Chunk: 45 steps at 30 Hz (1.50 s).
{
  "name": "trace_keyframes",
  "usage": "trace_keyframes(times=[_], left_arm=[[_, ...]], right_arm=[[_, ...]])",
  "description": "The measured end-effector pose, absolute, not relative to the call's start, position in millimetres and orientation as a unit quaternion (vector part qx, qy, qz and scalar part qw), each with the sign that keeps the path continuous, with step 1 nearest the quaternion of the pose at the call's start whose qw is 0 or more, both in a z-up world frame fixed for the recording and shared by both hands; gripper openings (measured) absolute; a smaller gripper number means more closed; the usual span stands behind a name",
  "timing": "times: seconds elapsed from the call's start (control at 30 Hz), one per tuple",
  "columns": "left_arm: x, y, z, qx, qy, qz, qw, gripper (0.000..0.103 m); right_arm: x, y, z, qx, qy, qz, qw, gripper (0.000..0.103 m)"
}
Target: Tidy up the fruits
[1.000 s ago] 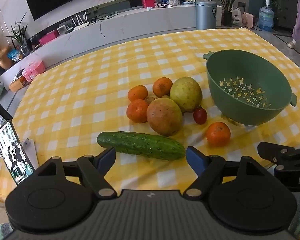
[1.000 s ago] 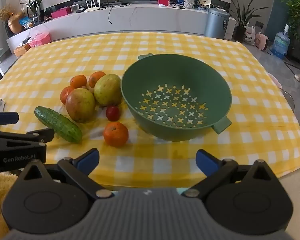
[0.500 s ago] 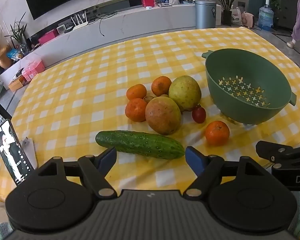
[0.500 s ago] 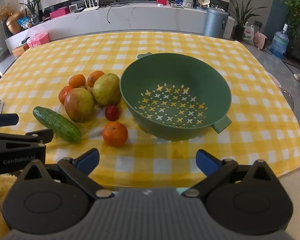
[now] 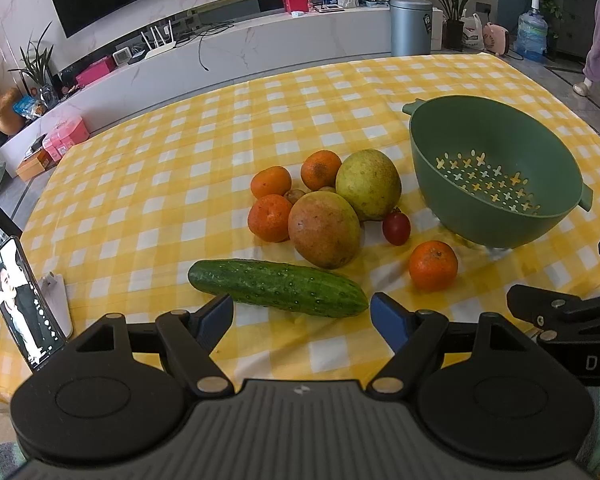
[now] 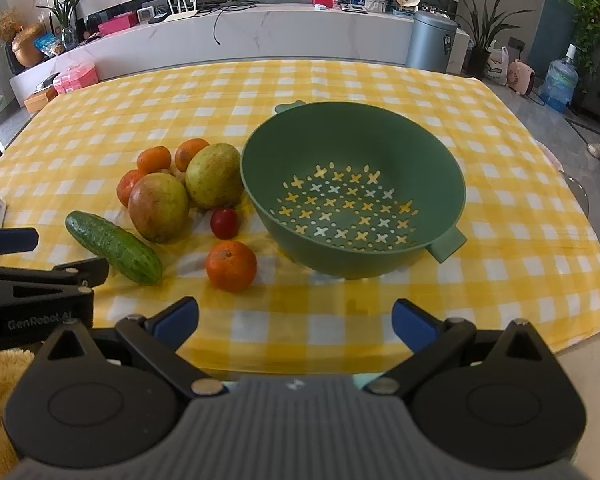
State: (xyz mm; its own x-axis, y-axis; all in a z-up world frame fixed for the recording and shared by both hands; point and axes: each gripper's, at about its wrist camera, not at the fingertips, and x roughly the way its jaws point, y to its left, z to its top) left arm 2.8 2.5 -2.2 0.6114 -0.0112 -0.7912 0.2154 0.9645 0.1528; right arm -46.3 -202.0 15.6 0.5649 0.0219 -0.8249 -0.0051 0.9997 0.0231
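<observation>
A yellow checked tablecloth [image 6: 500, 184] is seen bearing a green colander [image 6: 440, 168], with nothing in it. Just left of it, two mangoes [image 5: 324, 234] are clustered with tangerines [image 5: 270, 182]; a cucumber [image 5: 278, 287], a lone tangerine [image 6: 231, 265] and a small red fruit [image 6: 224, 222] are laid nearer. The left gripper [image 5: 302, 314] and right gripper [image 6: 296, 322] are held wide apart, gripping nothing.

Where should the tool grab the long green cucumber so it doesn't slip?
Probably around the middle of the cucumber, across its narrow width, coming down from above. It lies flat on the tablecloth, crosswise before the open left tool, apart from the other fruit, so both long sides are free. Its ends taper, so a grip there would likely slip.
</observation>
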Motion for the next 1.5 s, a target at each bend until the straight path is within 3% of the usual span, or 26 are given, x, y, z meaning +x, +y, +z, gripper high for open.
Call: trace_keyframes(times=[1.5], left_arm=[[2.7, 2.3, -2.9, 0.115, 0.436, -0.063, 0.890, 0.092]], right_arm=[[-42.9, -197.3, 14.5, 0.001, 0.473, 0.013, 0.881, 0.099]])
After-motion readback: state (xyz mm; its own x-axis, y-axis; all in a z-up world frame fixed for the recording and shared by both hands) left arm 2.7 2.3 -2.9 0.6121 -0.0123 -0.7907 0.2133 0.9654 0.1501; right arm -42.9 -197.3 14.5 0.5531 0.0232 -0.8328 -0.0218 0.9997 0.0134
